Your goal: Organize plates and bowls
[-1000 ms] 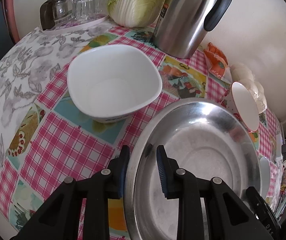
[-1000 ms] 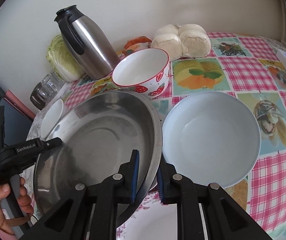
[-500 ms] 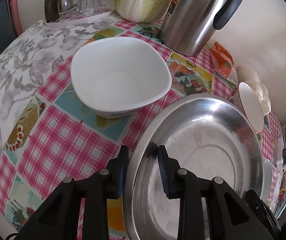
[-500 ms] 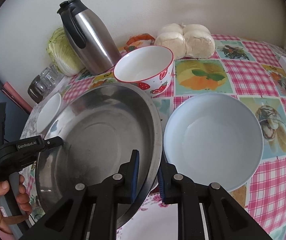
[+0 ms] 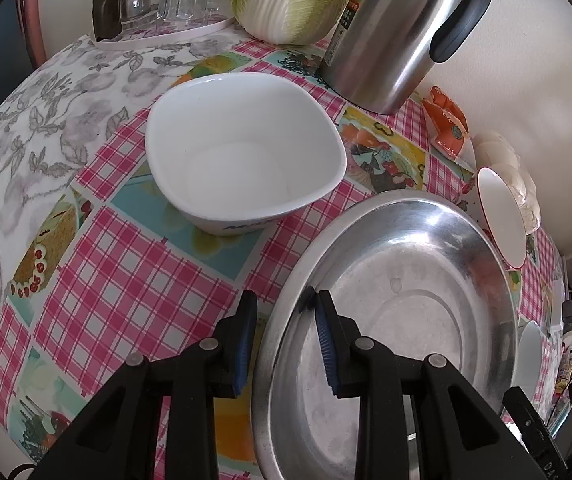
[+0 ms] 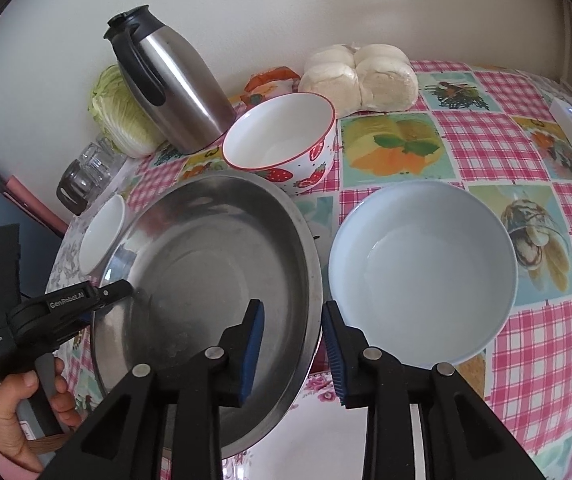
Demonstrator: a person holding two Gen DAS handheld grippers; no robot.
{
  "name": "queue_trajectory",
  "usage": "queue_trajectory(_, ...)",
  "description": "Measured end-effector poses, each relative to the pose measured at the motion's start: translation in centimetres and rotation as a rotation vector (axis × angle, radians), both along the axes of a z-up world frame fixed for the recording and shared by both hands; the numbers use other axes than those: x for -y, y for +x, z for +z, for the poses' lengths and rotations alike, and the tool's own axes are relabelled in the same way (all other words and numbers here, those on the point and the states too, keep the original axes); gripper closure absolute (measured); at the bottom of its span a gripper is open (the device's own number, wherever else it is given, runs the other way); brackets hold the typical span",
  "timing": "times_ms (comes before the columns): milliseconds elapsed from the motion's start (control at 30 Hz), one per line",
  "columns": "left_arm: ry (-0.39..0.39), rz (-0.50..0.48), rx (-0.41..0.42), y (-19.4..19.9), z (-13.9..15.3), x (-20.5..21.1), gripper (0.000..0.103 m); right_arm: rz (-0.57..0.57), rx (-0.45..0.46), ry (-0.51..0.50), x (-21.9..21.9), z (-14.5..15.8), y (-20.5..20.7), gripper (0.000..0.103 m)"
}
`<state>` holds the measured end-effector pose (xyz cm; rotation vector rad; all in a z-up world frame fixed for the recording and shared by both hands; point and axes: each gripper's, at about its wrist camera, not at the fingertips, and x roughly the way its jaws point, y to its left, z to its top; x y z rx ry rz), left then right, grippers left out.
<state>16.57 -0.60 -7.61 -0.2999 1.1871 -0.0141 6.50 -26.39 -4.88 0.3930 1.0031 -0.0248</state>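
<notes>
Right wrist view: steel basin [image 6: 205, 264] rim sits between opening jaws.

Printed in white on the black body of the left gripper [image 6: 127, 290]: "GenRobot.AI". Partly legible blue lettering beginning "M" on the outer wall of the white square bowl [image 5: 245, 156]. Label on the steel jug [image 5: 390, 36] too small to read.

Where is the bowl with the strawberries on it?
In the right wrist view, the red-rimmed strawberry bowl stands behind the big steel basin, between the steel jug and the white buns.
</notes>
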Motion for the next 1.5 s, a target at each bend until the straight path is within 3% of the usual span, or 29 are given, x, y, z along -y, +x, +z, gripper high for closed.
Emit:
queue_trajectory(367,0.047,-0.007,-0.039,-0.6,0.6,0.0,0.073,0.006,-0.053,-0.005,-0.1,-0.2,-0.6,0.069)
queue_trajectory(1133,0.157,-0.104,-0.058,-1.1,1.2,2.6,0.073,0.025,-0.040,-0.009,-0.6,0.0,-0.7,0.071)
queue_trajectory(1500,0.119,-0.082,-0.067,-1.1,1.4,1.9,0.071,0.005,-0.038,0.000,0.1,0.5,-1.4,0.071)
